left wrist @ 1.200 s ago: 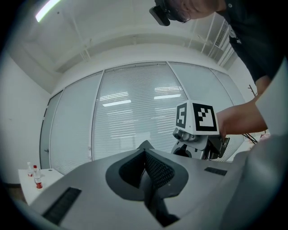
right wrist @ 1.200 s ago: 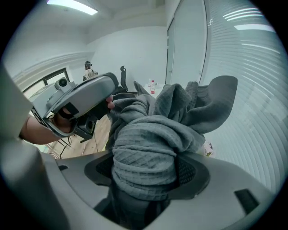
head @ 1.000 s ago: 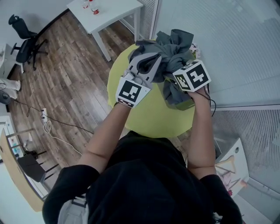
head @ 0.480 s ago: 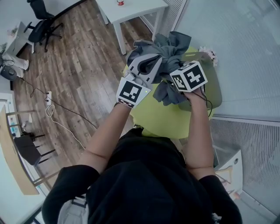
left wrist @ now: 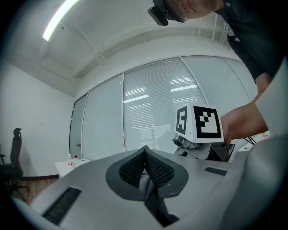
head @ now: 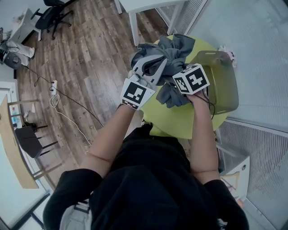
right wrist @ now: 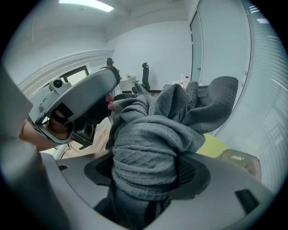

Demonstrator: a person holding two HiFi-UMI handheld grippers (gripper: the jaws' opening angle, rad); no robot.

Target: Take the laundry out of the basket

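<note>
A bundle of grey laundry (head: 167, 50) hangs above the round yellow-green table (head: 180, 117), held from both sides. My left gripper (head: 150, 64) is shut on a thin fold of the dark grey cloth (left wrist: 154, 200) at the bundle's left. My right gripper (head: 174, 85), partly buried in the fabric, is shut on a thick wad of the grey laundry (right wrist: 150, 134). The olive basket (head: 227, 83) stands on the table to the right of the bundle, with nothing of the cloth in it that I can see. The basket's rim (right wrist: 238, 157) shows low on the right in the right gripper view.
A white side table (head: 150, 5) stands beyond the round table. Office chairs (head: 53, 8) and a cable with a power strip (head: 55, 96) are on the wooden floor at left. A glass wall with blinds (head: 252, 40) runs along the right, with a white cabinet (head: 234, 168) below it.
Both grippers have carried the grey bundle leftward, off the basket; the basket now shows uncovered to its right. Both grips are unchanged.
</note>
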